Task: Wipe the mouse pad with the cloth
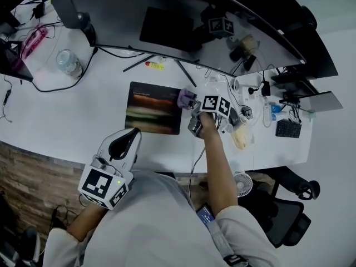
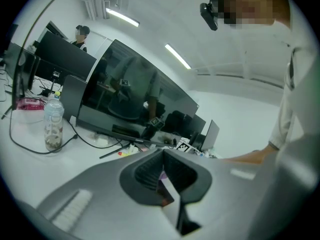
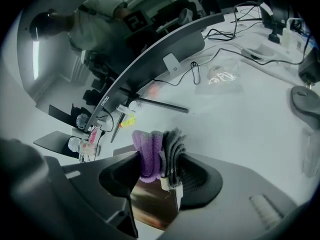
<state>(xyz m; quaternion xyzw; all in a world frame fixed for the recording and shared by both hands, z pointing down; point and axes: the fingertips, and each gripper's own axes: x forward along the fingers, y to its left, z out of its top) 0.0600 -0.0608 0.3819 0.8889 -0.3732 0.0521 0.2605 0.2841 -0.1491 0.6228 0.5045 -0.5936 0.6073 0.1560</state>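
2 grippers hang over a white desk (image 1: pixel 50 115). Far left stands a clear plastic bottle (image 1: pixel 68 63), well apart from everything else. Next along, the left gripper (image 1: pixel 135 132) is held near the front edge of a dark rectangular mouse pad (image 1: pixel 150 113); its jaws are pressed together with nothing between them. Further right, the right gripper (image 1: pixel 192 107) sits at the pad's far right corner, its jaws pinching a bunched purple and grey cloth (image 3: pixel 152 151). The cloth pokes out past the jaw tips at that corner; whether it touches the pad I cannot tell. Behind curves a wide black monitor (image 1: pixel 183 15).
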